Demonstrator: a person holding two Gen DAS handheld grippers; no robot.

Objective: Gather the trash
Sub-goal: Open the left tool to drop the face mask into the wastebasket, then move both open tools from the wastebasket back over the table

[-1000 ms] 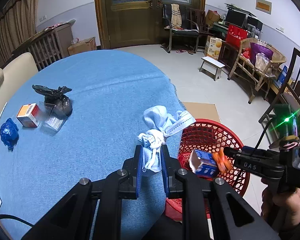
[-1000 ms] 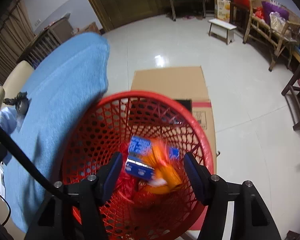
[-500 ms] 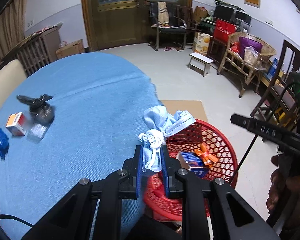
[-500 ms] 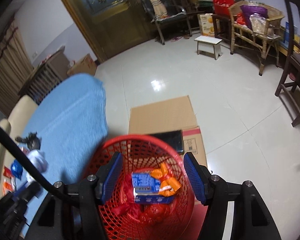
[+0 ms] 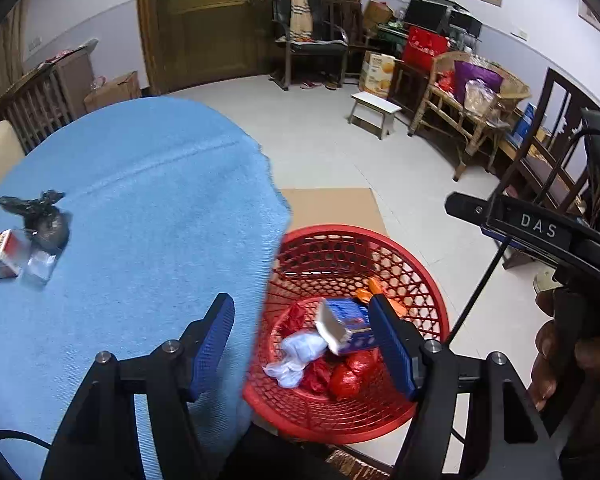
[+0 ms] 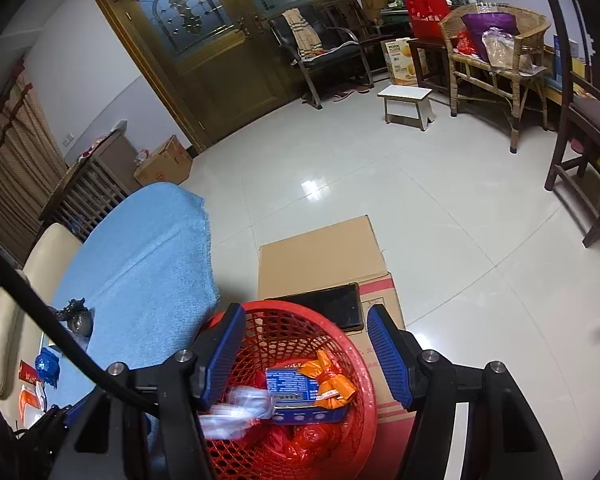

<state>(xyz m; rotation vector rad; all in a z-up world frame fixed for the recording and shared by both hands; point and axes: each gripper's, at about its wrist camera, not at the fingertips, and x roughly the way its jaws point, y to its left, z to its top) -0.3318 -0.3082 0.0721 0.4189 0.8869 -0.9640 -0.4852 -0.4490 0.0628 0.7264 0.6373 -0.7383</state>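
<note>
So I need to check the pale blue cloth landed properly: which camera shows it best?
The left wrist view: the pale blue cloth lies sharp inside the red basket, beside the blue box. In the right wrist view it is a blurred smear, partly behind a gripper finger.

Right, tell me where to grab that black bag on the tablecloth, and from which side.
Take the black bag by its twisted neck, the thin tail lying out to the left in the left wrist view. Come from above with the jaws across it; the rounded body looks too bulky, and the orange box and clear wrapper crowd its near side.
</note>
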